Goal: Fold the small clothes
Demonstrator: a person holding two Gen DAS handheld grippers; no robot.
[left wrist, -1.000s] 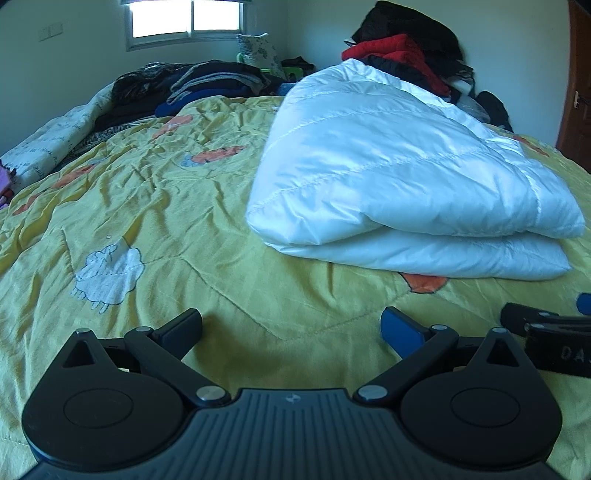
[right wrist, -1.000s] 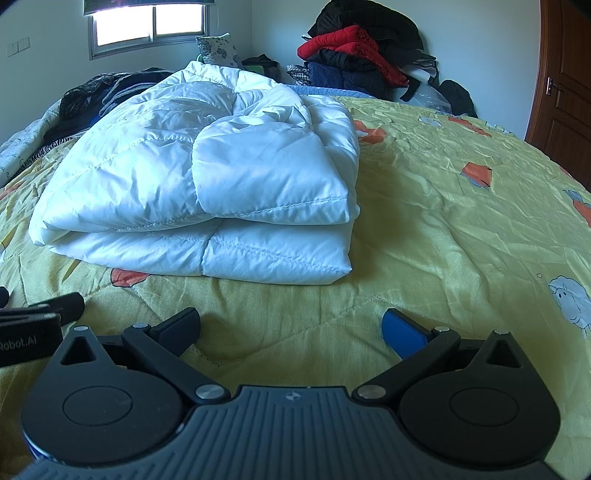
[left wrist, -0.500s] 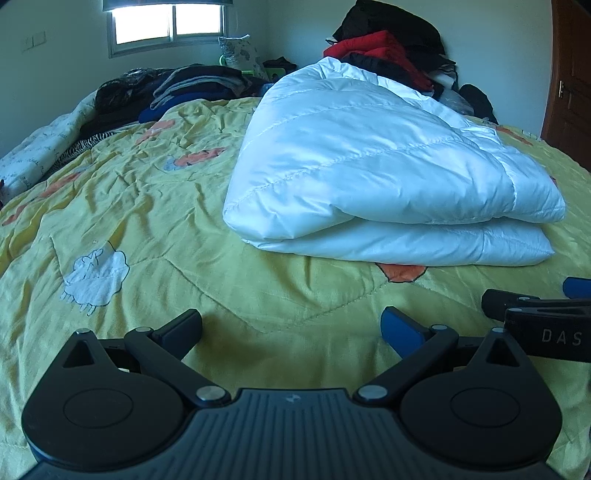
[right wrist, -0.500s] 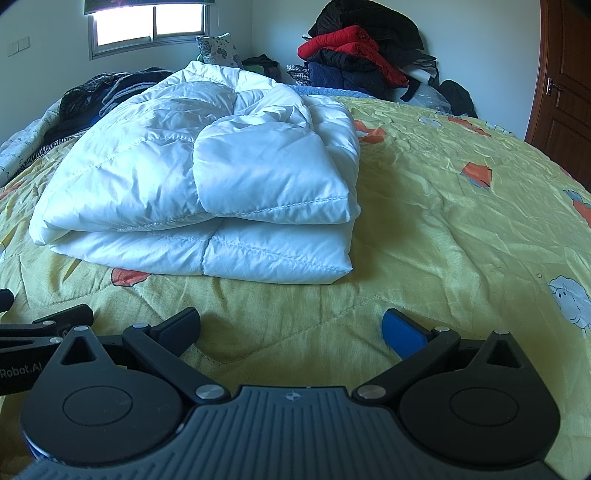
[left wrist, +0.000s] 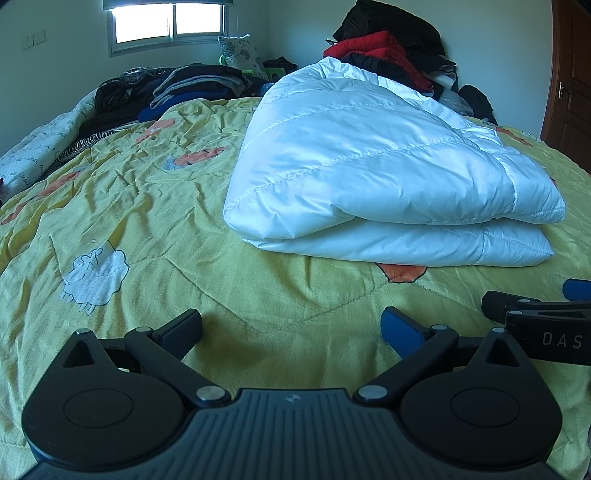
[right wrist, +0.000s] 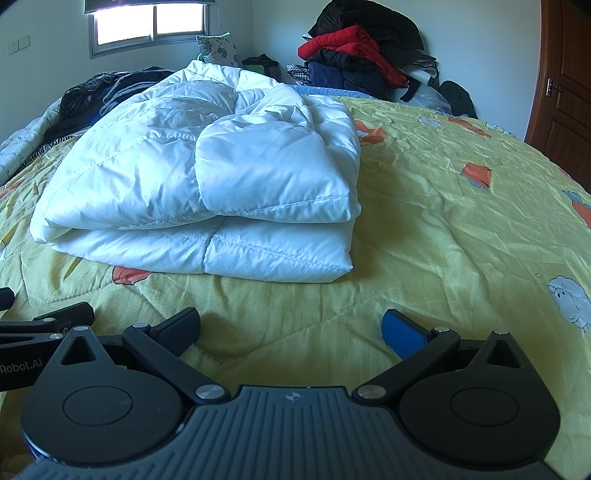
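A: Start nearest. What are the tools doing?

B: The left gripper (left wrist: 291, 325) has its jaws spread wide with nothing between them, low over the yellow quilt (left wrist: 258, 295); the right gripper (right wrist: 291, 326) is spread just as wide and holds nothing, also low over the quilt; each shows one black finger and one blue-padded one.

A: Are they close together?

B: Side by side; the right tool's fingers poke into the left wrist view at the right edge, and the left tool's body shows at the left edge of the right wrist view.

A: And the garment?

B: The white puffer jacket (right wrist: 207, 192) lies folded on the quilt just beyond both grippers, touching neither; a padded flap is doubled over its top, and the stacked layers show along the near edge; an orange print peeks out from under that edge.

A: Farther back?

B: A sheep print (left wrist: 96, 275) on the quilt to the left; dark clothes (left wrist: 184, 88) heaped at the far left of the bed; a pile of red and black coats (right wrist: 362, 51) against the wall; a patterned cushion (left wrist: 240, 53) below the window (left wrist: 168, 20); a brown door (right wrist: 565, 85) at the right.
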